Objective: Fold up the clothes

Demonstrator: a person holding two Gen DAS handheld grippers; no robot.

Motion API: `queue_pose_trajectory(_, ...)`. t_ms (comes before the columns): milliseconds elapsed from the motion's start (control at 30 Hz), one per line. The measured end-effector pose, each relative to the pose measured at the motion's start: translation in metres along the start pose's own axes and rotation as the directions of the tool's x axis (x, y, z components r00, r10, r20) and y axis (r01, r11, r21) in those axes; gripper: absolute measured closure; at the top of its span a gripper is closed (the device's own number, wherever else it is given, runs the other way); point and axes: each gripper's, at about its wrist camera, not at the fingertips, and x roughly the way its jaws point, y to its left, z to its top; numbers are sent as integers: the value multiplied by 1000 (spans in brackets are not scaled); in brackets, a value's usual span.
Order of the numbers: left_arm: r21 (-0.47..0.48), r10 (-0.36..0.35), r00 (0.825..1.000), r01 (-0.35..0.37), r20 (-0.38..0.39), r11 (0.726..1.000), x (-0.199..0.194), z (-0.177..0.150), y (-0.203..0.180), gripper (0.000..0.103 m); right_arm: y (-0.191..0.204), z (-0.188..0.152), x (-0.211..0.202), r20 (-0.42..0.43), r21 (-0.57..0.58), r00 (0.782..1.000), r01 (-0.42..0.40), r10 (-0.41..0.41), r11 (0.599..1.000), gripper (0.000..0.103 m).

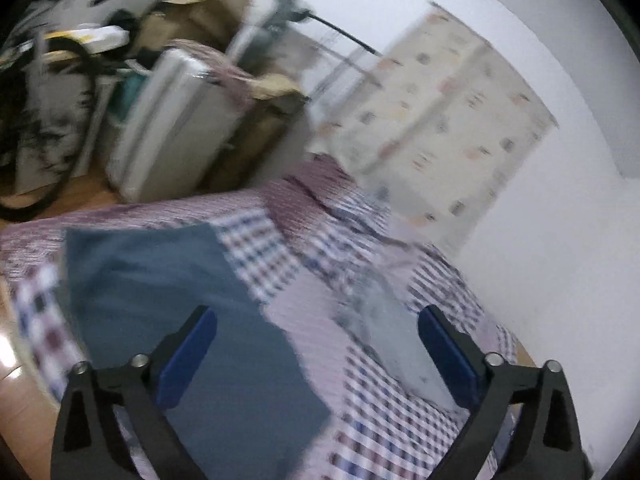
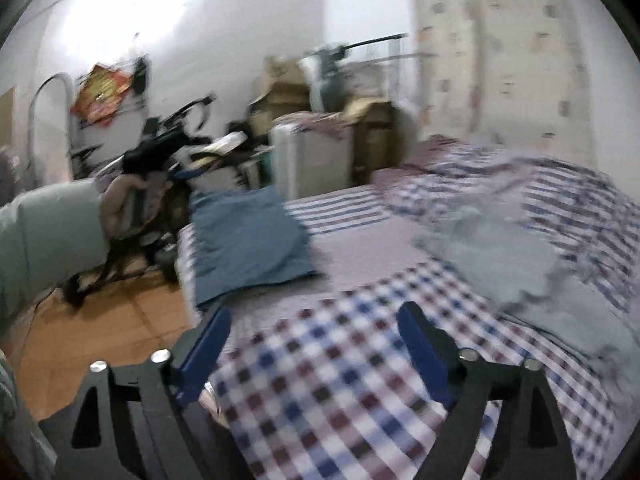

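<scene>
Bed (image 2: pixel 320 380) w/ blue garment (image 2: pixel 248 236), grey garment (image 2: pixel 516 264) | cardboard boxes (image 2: pixel 288 92) contents unclear | L+R fingers (image 1: pixel 316 356) (image 2: pixel 316 344) wide apart, empty

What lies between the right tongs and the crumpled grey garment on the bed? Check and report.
Nothing visible. The right tongs stand open and empty over the checked bedspread; the grey garment lies ahead to their right, with only bare bedspread between. The folded blue garment lies off to the left.

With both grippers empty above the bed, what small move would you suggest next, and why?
Probably bring the right gripper toward the crumpled grey garment and take hold of an edge. The flat blue folded garment already looks done near the checked bedspread's edge, the grey one lies unfolded, and the left gripper is also open and empty.
</scene>
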Motion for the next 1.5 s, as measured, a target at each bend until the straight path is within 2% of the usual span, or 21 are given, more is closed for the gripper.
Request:
queue_pose_trajectory(167, 153, -74, 995, 84, -73, 985, 33, -42, -100, 1, -52, -19, -63, 47, 132, 986, 153, -161, 979, 9)
queue_pose_trajectory(267, 236, -90, 991, 110, -95, 966, 48, -75, -150, 1, -85, -36, -104, 77, 220, 958, 253, -275, 942, 7)
queue_pose_trajectory(333, 271, -107, 988, 133, -111, 953, 58, -103, -178, 0, -109, -50, -130, 91, 318, 930, 313, -357, 895, 5)
queue_pose_trajectory(400, 296, -118, 984, 152, -131, 943, 69, -130, -203, 0, -134, -64, -151, 67, 426, 898, 368, -435, 826, 3)
queue_pose_trajectory(533, 316, -125, 965, 197, -232, 928, 103, -192, -243, 0, -174, -84, -169, -6, 570, 871, 406, -491, 714, 3)
queue_pose_trajectory(633, 313, -124, 942, 225, -312, 923, 131, -239, -271, 0, -196, -94, -174, -21, 607, 855, 423, -518, 673, 1)
queue_pose_trajectory(800, 327, -113, 906, 261, -408, 908, 177, -308, -310, 0, -233, -102, -147, -74, 571, 829, 491, -554, 658, 1)
queue_pose_trajectory(900, 362, -94, 896, 269, -435, 893, 205, -345, -329, 0, -257, -108, -117, -101, 568, 823, 509, -559, 647, 1)
queue_pose_trajectory(1000, 372, -69, 885, 263, -461, 890, 234, -376, -336, 0, -287, -125, -69, -155, 569, 822, 527, -548, 631, 1)
queue_pose_trajectory(1100, 391, -29, 869, 251, -494, 886, 260, -401, -338, 0, -315, -151, -29, -251, 581, 811, 562, -528, 588, 1)
queue_pose_trajectory(1233, 458, 53, 852, 227, -521, 859, 285, -429, -336, 0, -343, -184, 9, -377, 597, 786, 611, -490, 520, 1)
queue_pose_trajectory(1367, 494, 114, 831, 207, -545, 844, 302, -452, -331, 0, -358, -199, 30, -455, 552, 757, 653, -469, 519, 1)
queue_pose_trajectory(1400, 503, 127, 830, 201, -543, 841, 304, -456, -331, 0, -361, -202, 35, -478, 527, 744, 668, -467, 526, 1)
queue_pose_trajectory(1500, 531, 160, 831, 181, -533, 828, 311, -464, -330, 0, -365, -208, 40, -510, 502, 730, 683, -455, 531, 1)
